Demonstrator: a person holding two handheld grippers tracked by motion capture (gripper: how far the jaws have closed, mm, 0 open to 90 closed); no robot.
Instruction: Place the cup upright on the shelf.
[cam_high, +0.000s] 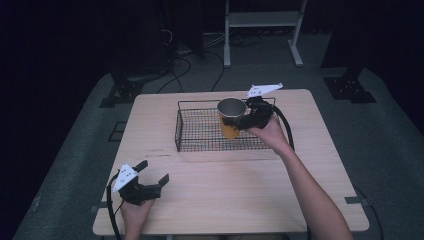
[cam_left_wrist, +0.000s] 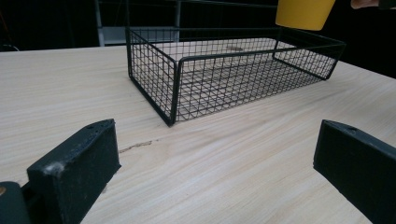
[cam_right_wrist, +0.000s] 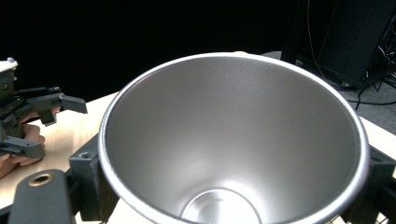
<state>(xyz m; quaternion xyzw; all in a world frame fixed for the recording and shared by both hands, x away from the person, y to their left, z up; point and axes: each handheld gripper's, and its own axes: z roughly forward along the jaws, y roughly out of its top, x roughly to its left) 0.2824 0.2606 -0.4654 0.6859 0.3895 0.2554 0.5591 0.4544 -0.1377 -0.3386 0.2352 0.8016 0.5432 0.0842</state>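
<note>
A yellow cup with a bare metal inside hangs upright over the right half of a black wire basket, its bottom above the basket floor. My right gripper is shut on the cup, one jaw at each side of its rim. My left gripper rests near the table's front left corner, open, with nothing between its fingers. The basket is empty and stands at the table's far middle.
The wooden table is bare in front of the basket. Beyond the far edge stand a white frame, black stands and cables on the floor. The left gripper and hand show at the left edge.
</note>
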